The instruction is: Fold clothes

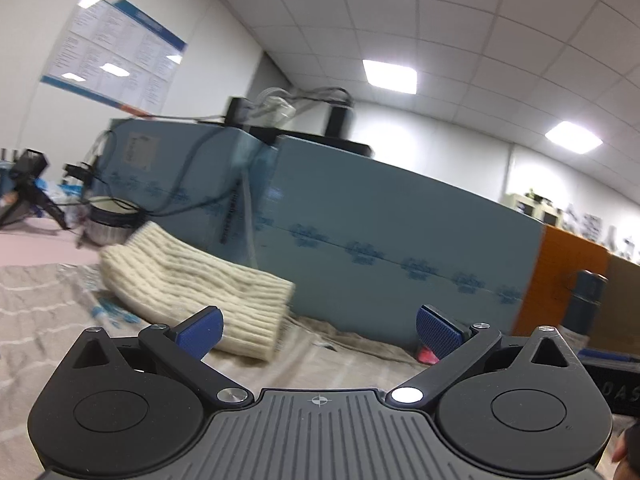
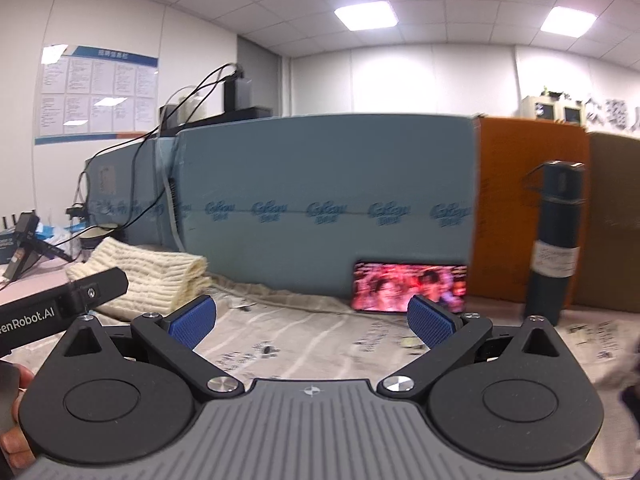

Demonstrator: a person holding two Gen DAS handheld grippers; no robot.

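Both grippers – left gripper (image 1: pixel 319 330) and right gripper (image 2: pixel 312 322) – hover with blue-padded jaws spread wide, holding nothing. Beyond them, the folded cream cable-knit sweater (image 2: pixel 148 276) lies on the beige patterned cloth (image 2: pixel 304 344) near the worktop's far-left edge, against the blue foam board (image 2: pixel 328 200).

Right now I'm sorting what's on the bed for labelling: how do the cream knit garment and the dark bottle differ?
The cream knit garment lies folded and low at the left; the dark bottle stands upright at the right. The garment is soft, ribbed and pale; the bottle is rigid, smooth and dark teal with a paper label. Both sit near the blue foam board, untouched by either tool.
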